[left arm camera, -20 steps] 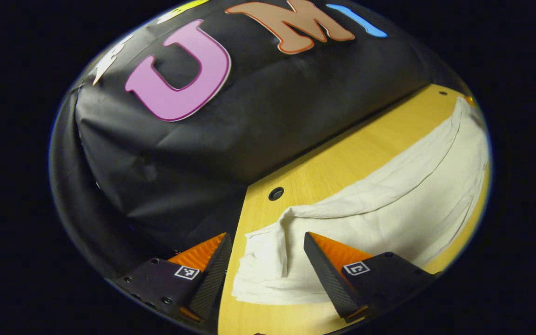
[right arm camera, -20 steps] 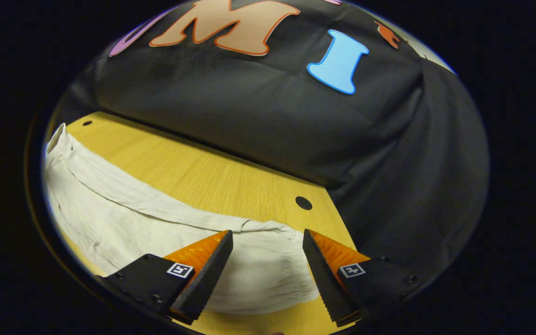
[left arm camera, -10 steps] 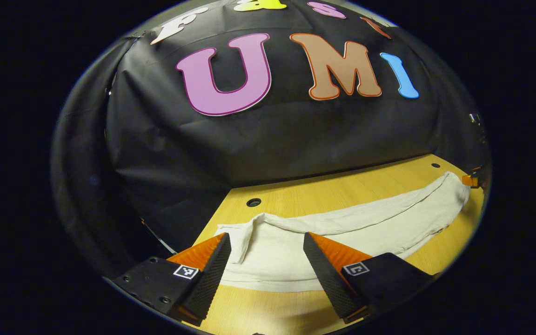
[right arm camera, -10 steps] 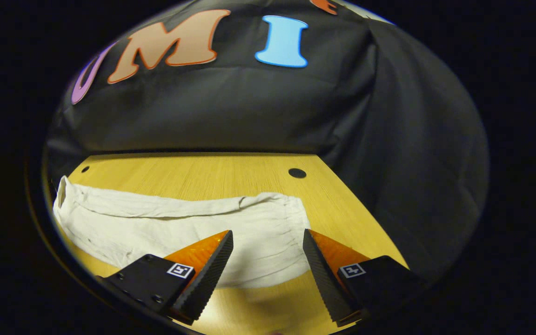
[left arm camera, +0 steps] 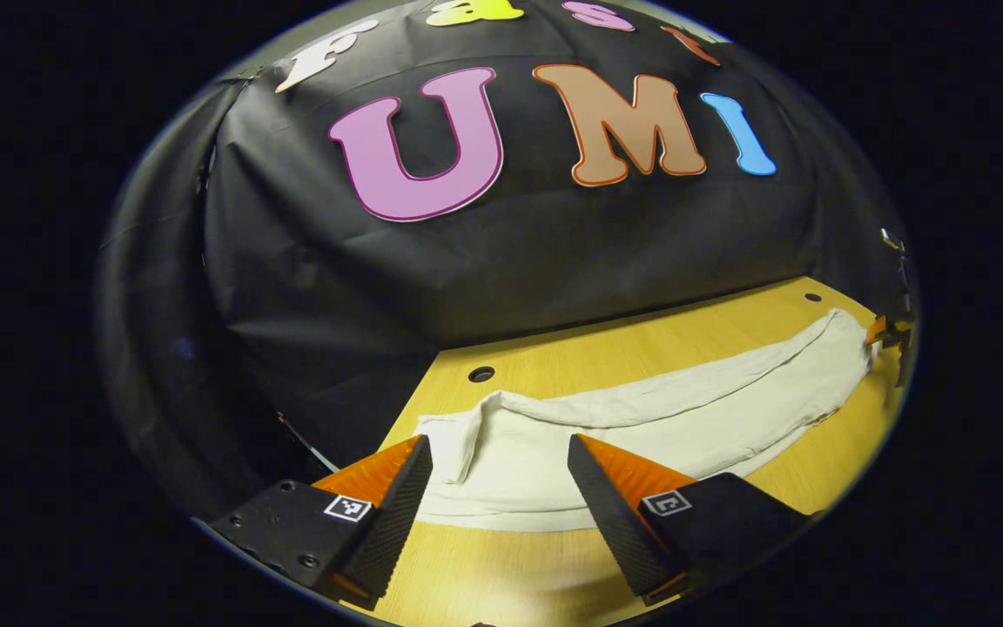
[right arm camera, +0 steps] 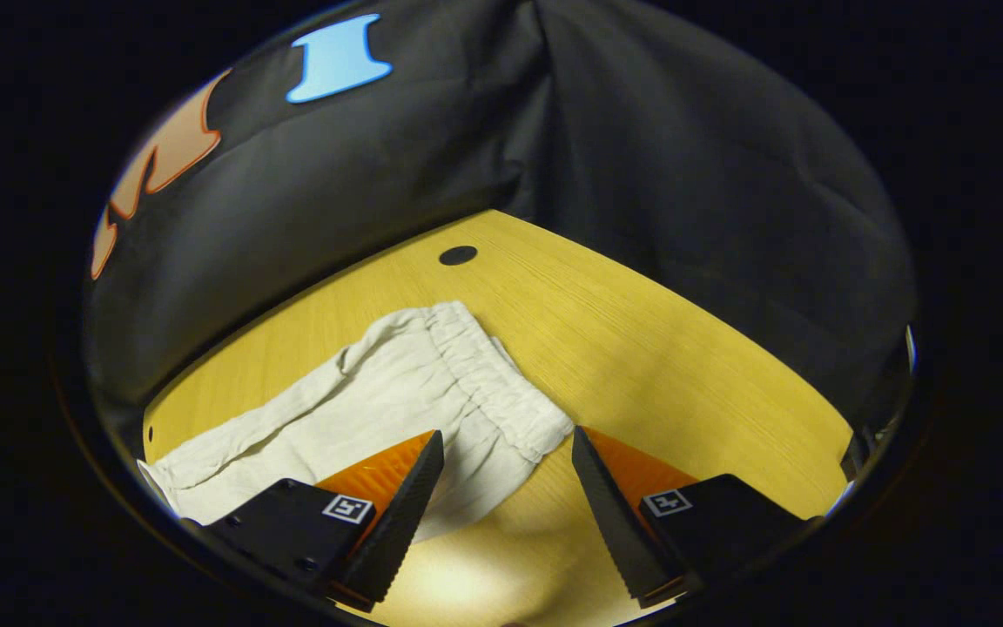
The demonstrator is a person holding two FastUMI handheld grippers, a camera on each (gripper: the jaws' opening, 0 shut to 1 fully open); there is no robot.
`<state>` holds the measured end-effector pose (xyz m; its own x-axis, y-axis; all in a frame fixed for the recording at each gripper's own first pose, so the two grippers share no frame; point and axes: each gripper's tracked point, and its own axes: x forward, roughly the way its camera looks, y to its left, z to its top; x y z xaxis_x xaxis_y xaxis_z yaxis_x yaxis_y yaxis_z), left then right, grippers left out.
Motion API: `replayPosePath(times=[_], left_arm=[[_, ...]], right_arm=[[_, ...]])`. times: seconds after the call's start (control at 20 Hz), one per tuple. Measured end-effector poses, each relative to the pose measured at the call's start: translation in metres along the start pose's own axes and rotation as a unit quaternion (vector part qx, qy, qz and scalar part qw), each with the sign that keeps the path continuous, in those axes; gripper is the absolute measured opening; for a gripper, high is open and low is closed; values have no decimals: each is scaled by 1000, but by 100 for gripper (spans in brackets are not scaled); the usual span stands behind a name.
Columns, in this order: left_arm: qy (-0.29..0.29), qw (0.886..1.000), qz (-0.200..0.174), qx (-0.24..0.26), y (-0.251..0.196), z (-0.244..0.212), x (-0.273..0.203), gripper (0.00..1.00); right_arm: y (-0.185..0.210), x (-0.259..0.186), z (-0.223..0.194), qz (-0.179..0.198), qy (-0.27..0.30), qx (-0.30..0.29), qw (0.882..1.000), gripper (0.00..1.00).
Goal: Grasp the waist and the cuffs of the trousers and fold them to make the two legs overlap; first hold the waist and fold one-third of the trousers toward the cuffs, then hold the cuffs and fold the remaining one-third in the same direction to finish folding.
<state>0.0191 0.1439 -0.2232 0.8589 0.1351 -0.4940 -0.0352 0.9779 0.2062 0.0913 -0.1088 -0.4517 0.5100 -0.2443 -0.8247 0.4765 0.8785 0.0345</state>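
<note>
Cream-white trousers (left arm camera: 641,427) lie flat along the wooden table (left arm camera: 641,348), stretched from one side to the other. In the left gripper view, the left gripper (left arm camera: 499,488) hangs just above the cuff end (left arm camera: 449,435) with its fingers spread wide and nothing between them (the cloth there is a little turned up at the corner). In the right gripper view, the right gripper (right arm camera: 506,488) is also spread apart, above the gathered waist (right arm camera: 493,383) of the trousers (right arm camera: 362,409), not touching it. Farther away the table (right arm camera: 641,331) has a small round hole (right arm camera: 458,255) near its back edge, and behind it hangs the black cloth wall (right arm camera: 641,157).
</note>
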Motion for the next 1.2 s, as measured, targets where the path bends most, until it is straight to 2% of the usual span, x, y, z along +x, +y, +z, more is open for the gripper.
replayPosePath(times=[0.05, 0.1, 0.15, 0.2, 0.25, 0.3, 0.35, 0.45, 0.55, 0.6, 0.7, 0.9, 1.0, 1.2], left_arm=[[0, 1000, -2, 3, -4, 1, 1, 96], [2, 1000, -4, 5, -7, 1, 2, 96], [3, 1000, -6, 7, -11, 2, 2, 96], [4, 1000, -8, 8, -14, 2, 2, 96], [5, 1000, -10, 8, -18, 3, 4, 96], [6, 1000, -12, 8, -22, 4, 6, 96], [7, 1000, -13, 9, -26, 4, 6, 96], [9, 1000, -16, 10, -32, 5, 8, 96], [13, 1000, -18, 9, -38, 3, 10, 96], [15, 1000, -18, 8, -41, 4, 11, 96], [18, 1000, -20, 6, -48, 5, 13, 96], [21, 1000, -20, -5, -62, 8, 16, 96], [22, 1000, -16, -9, -64, 9, 18, 96], [16, 1000, -11, -14, -62, 12, 19, 96]], right_arm=[[-1, 1, -3, -1, 8, 6, 1000, 92], [0, 5, -6, 0, 16, 10, 1000, 97], [3, 8, -9, 5, 26, 16, 1000, 97], [8, 8, -13, 9, 37, 22, 999, 92], [8, 12, -7, 11, 24, 27, 999, 95], [8, 12, -11, 10, 39, 31, 999, 80], [3, 13, -6, 2, 27, 32, 999, 74], [-1, 13, -6, 9, 34, 34, 999, 53], [3, 14, -9, 19, 38, 37, 998, 25], [0, 16, -9, 19, 42, 35, 998, 18], [2, 18, -7, 23, 39, 37, 998, 12], [5, 16, -4, 21, 31, 22, 999, 12], [5, 15, 0, 32, 24, 17, 999, 10], [12, -5, 27, 61, -7, -2, 998, 11]])
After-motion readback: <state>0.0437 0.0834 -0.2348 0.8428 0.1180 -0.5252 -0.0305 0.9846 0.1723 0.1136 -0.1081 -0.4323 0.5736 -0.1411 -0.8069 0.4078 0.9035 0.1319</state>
